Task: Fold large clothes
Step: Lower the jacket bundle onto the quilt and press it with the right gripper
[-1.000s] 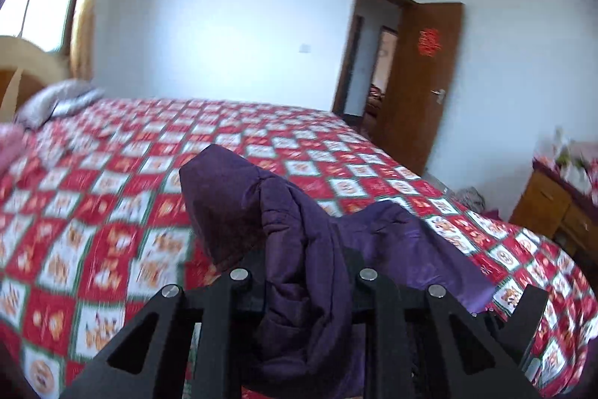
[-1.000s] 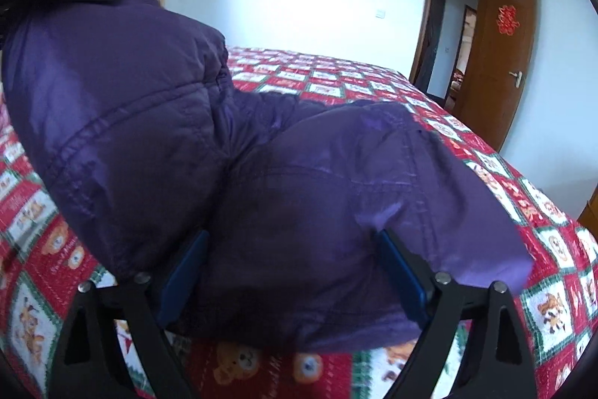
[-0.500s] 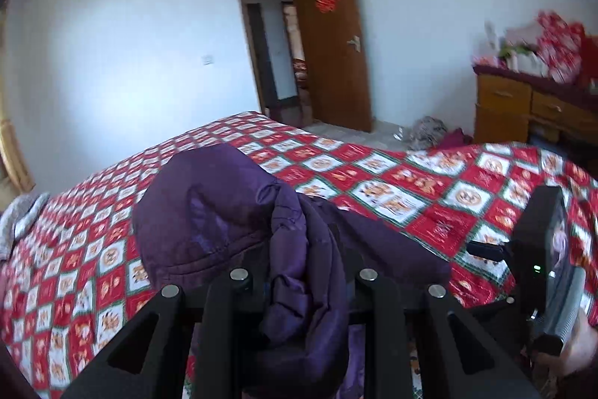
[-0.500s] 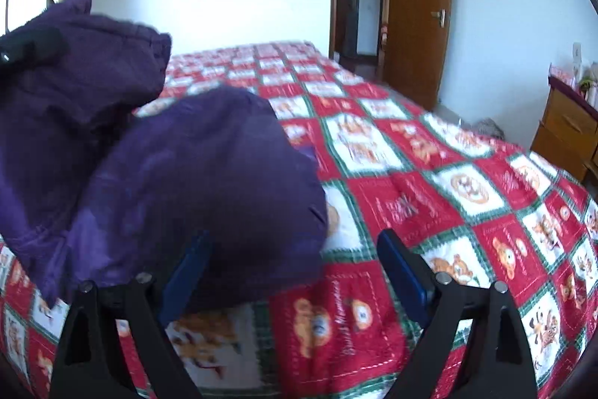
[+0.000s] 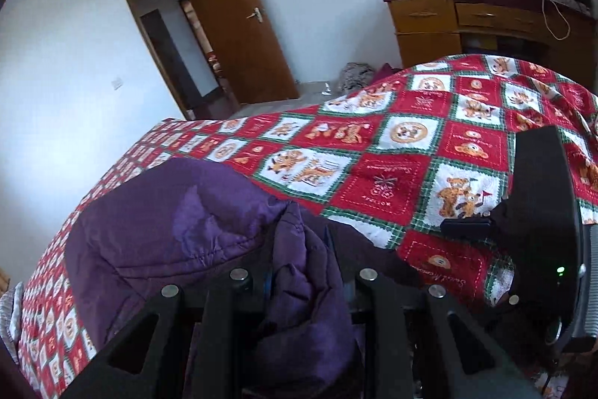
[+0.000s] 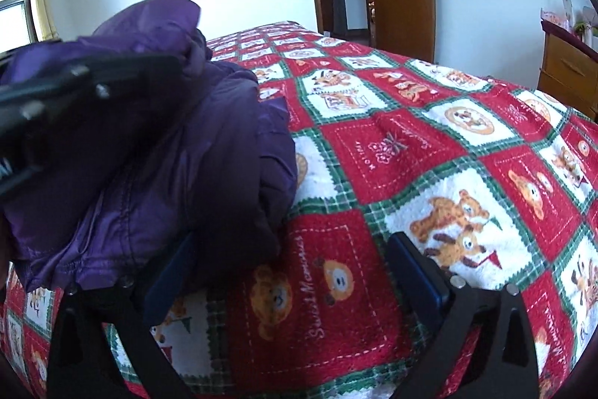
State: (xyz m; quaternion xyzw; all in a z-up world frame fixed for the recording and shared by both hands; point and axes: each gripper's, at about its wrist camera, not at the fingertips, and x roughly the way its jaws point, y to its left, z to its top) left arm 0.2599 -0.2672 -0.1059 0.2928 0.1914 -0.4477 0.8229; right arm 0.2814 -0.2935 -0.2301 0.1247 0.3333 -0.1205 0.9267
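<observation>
A dark purple padded jacket (image 5: 160, 234) lies bunched on the bed's red, white and green patchwork quilt (image 5: 377, 186). My left gripper (image 5: 302, 281) is shut on a thick fold of the jacket. In the right wrist view the jacket (image 6: 209, 152) sits at the left, and the left gripper's black body (image 6: 74, 88) lies blurred on top of it. My right gripper (image 6: 295, 272) is open and empty, its blue pads (image 6: 415, 272) wide apart over the quilt (image 6: 429, 144), the left pad against the jacket's edge. The right gripper's black body (image 5: 542, 212) shows at the right of the left wrist view.
A brown wooden door (image 5: 239, 21) stands open in the white wall beyond the bed. A wooden dresser (image 5: 467, 25) with red bags and clutter on top stands at the right. Clothes lie on the floor (image 5: 355, 77) near the door. A window (image 6: 15, 21) is far left.
My right gripper has let go of the jacket and now stands open over bare quilt. The jacket has dropped to the left. My left gripper still holds its fold and has swung toward the door and dresser.
</observation>
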